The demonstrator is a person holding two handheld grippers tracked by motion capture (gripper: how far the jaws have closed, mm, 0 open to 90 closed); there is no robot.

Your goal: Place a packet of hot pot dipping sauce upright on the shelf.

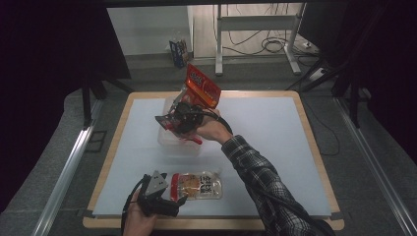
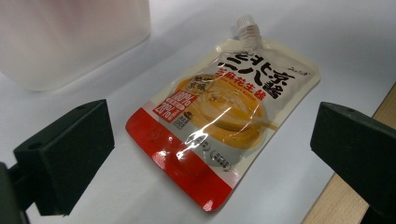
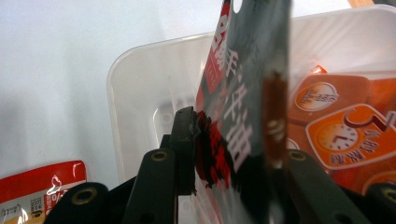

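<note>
My right gripper (image 1: pixel 188 104) is shut on a red and black snack packet (image 1: pixel 202 83), holding it upright over a clear plastic tub (image 1: pixel 168 139) in the middle of the mat. In the right gripper view the packet (image 3: pixel 243 112) stands edge-on, pinched between the two jaws of the gripper (image 3: pixel 229 149), with the tub's rim (image 3: pixel 140 60) behind it. An orange packet (image 3: pixel 345 126) lies inside the tub. A sauce pouch (image 1: pixel 200 185) lies flat near the front edge. My left gripper (image 1: pixel 174 192) is open at its left end; the pouch (image 2: pixel 224 107) lies between the wide-apart jaws, untouched.
The white mat (image 1: pixel 265 147) covers a wooden table (image 1: pixel 319 162). The tub's wall (image 2: pixel 70 37) stands just beyond the left gripper. A table edge (image 2: pixel 345 196) runs close to the pouch. A metal frame (image 1: pixel 255 29) and cables lie on the floor behind.
</note>
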